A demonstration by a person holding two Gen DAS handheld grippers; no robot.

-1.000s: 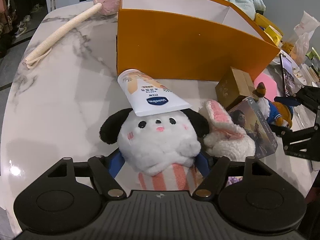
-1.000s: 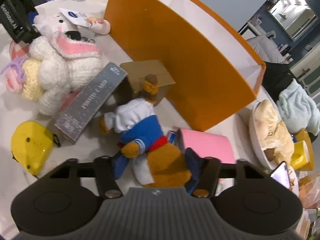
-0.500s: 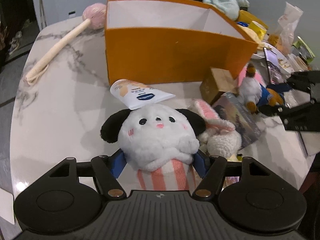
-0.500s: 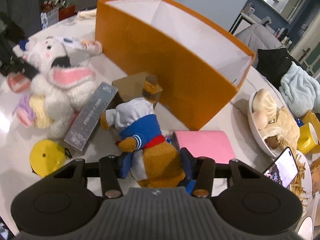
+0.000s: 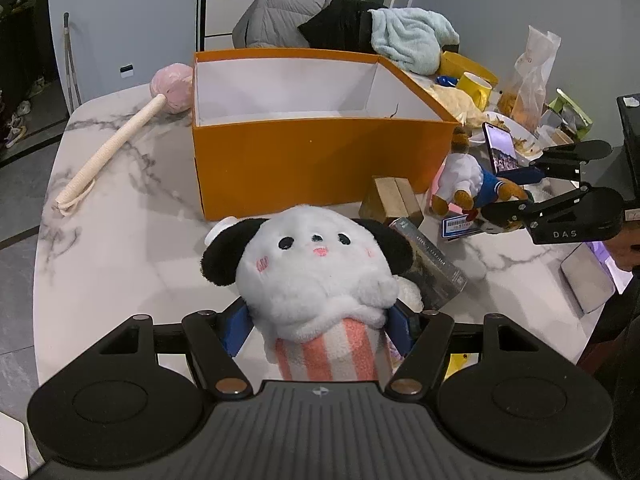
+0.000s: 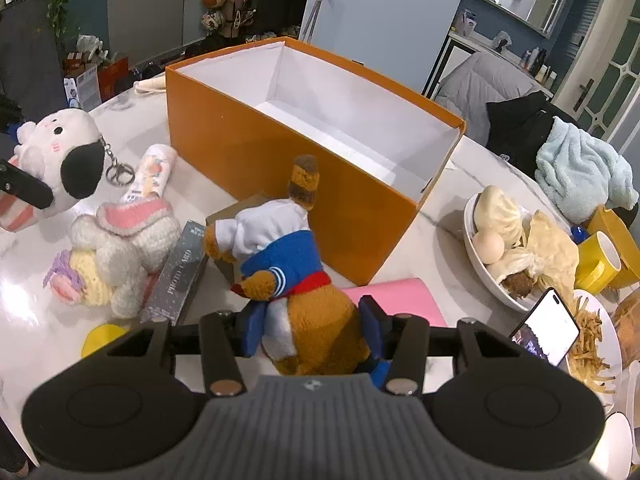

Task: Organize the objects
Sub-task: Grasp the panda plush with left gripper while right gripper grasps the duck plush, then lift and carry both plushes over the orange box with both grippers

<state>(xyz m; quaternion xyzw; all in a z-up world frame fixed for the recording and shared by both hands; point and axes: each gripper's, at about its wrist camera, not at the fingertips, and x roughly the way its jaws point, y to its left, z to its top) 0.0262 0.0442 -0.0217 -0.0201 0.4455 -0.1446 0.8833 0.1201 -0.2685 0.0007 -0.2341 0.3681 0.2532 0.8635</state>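
My left gripper (image 5: pixel 320 328) is shut on a white dog plush (image 5: pixel 316 264) with black ears and a pink-striped body, held above the marble table (image 5: pixel 120 264). My right gripper (image 6: pixel 312 326) is shut on a brown plush in a blue and white sailor suit (image 6: pixel 280 248), also raised. The left wrist view shows that sailor plush (image 5: pixel 464 176) between the right gripper's fingers (image 5: pixel 576 152) at the right. An open orange box (image 5: pixel 316 160) with an empty white inside stands beyond both plushes. In the right wrist view the orange box (image 6: pixel 280 168) lies just behind the sailor plush.
On the table lie a lotion tube (image 6: pixel 150 176), a crochet rabbit (image 6: pixel 120 248), a grey photo-card box (image 6: pixel 180 276), a small brown carton (image 5: pixel 390 198), a pink pad (image 6: pixel 396 300) and a yellow object (image 6: pixel 102 338). Food plates (image 6: pixel 500 240), a phone (image 6: pixel 548 328) and yellow mugs (image 6: pixel 600 256) crowd the right. A pink-headed stick (image 5: pixel 112 152) lies far left.
Both grippers have risen with their plushes, lifting them off the table. The views have tipped up, so the inside of the orange box now shows.
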